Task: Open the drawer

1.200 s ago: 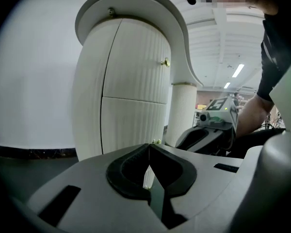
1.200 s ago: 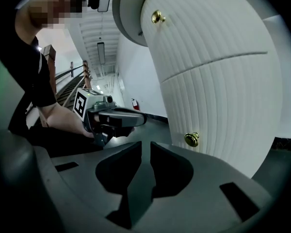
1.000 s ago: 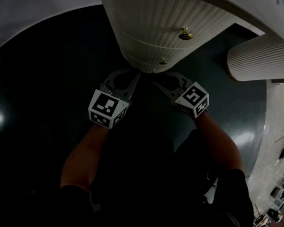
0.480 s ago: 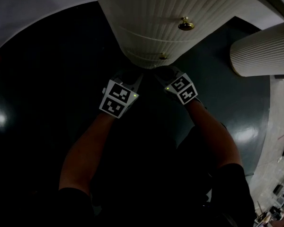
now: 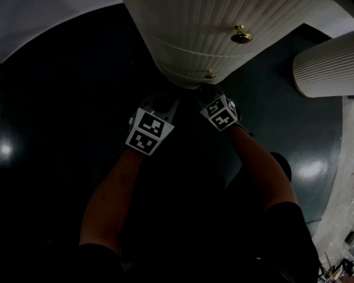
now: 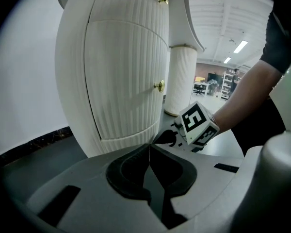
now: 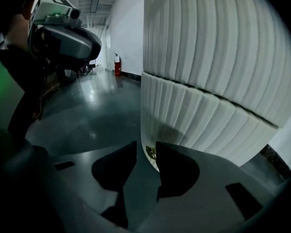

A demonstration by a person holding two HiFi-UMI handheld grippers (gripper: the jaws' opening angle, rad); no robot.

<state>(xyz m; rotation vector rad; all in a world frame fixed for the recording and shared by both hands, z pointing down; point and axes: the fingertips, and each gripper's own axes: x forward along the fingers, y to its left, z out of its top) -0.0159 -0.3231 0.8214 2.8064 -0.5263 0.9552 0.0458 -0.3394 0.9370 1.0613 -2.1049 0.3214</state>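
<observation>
The left gripper [image 6: 149, 148] is held low beside the white ribbed cabinet [image 5: 189, 16], its jaws pressed together on nothing. The shut bottom drawer [image 7: 194, 120] is faced by the right gripper [image 7: 146, 144]. Its jaws have just been opening and are spread, with the drawer's small brass knob [image 7: 150, 153] seen untouched in their gap.

We are facing the cabinet [image 5: 183, 10], its drawer [image 5: 183, 63] lowest, lower knob [image 5: 209, 74] under the upper knob [image 5: 241, 36]. A column [image 5: 330, 69] is standing right of it. The left gripper [image 5: 164, 102] and right gripper [image 5: 207, 93] are hanging side by side near the drawer. The right jaws, just opening, are lining up on the lower knob.
</observation>
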